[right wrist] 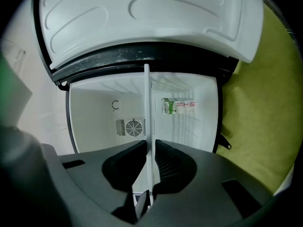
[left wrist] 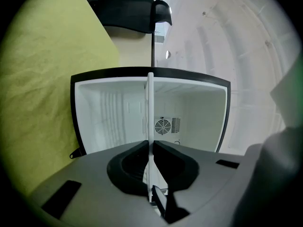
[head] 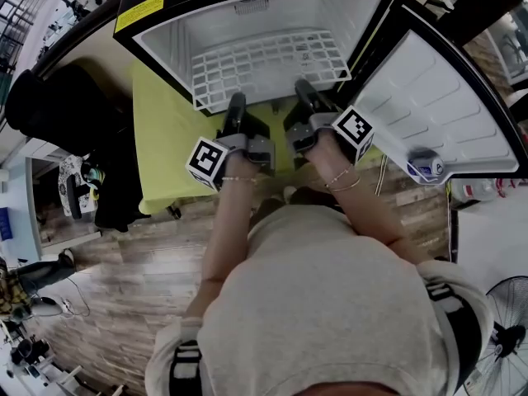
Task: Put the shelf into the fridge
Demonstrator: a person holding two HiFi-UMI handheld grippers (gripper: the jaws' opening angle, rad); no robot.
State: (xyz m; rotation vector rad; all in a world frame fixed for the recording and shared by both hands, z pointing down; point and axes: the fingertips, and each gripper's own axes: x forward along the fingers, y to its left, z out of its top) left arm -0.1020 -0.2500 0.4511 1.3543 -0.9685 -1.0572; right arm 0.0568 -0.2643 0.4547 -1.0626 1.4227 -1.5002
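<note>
Nearest the person, the left gripper and the right gripper are each pinched tight on the front edge of the white wire shelf. In both gripper views the jaws are closed on it and it shows edge-on as a thin line. The shelf lies roughly flat. Its far part is inside the open mini fridge, and its near edge still sticks out of the opening.

The main risk, as I judge it, is skew. With only the front edge held, one hand pushing ahead of the other could wedge a corner against a side wall. A second risk is the far end sagging and missing the moulded ribs on the walls, so that the shelf drops to the floor of the cavity. The wire is thin, so it could also twist or slip between the pads if it meets resistance.

The fridge stands on a yellow-green cloth. Apart from the shelf the cavity looks empty. The back wall carries a round fan vent and a small sticker. The door is swung wide to the right, and its pocket holds what looks like a single can.
</note>
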